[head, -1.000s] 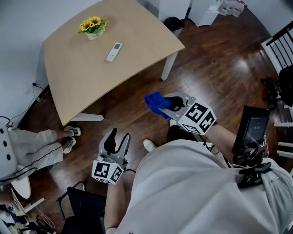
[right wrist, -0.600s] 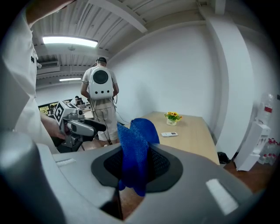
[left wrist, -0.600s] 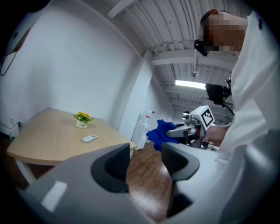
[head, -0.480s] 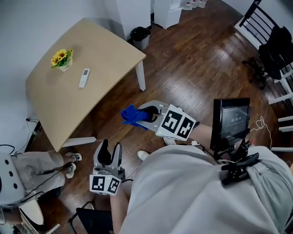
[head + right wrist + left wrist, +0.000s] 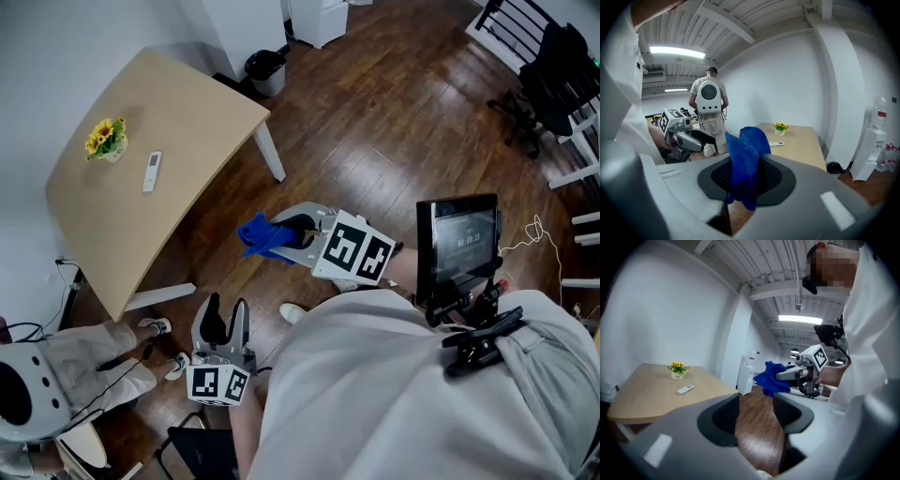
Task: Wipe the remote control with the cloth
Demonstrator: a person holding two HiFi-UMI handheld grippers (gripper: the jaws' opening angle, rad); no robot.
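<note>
- The right gripper (image 5: 298,230) is seen clamped on the blue cloth (image 5: 258,236). In the right gripper view a bunched fold (image 5: 745,159) is pinched between the pads, with loose ends spilling above and below them.
- The left gripper (image 5: 227,314), at the lower left of the head view, is held with its jaws a narrow way apart. Nothing is carried: only bare floor is seen through the gap in the left gripper view (image 5: 756,413).
- Both grippers are held over the dark wood floor, well apart from the table (image 5: 187,103) in the upper left of the head view.
- The remote control (image 5: 151,172) is found lying flat on that table, just beside a small pot of yellow flowers (image 5: 105,139). It can be picked out far off in both gripper views (image 5: 685,389) (image 5: 776,144).
- The step in hand is judged to be the approach. No wiping has been started, and the whole task is yet to be done.
- To do it well:
  - The clamp on the cloth should be kept firm on the way in.
  - The free fold should be presented to the remote, so that fabric and not jaw is laid on the buttons.
  - The remote would best be steadied at one end by the empty gripper, since a light body like that is likely to be pushed along by the strokes.
  - The flower pot should be given room, and strokes run along the remote's length.
</note>
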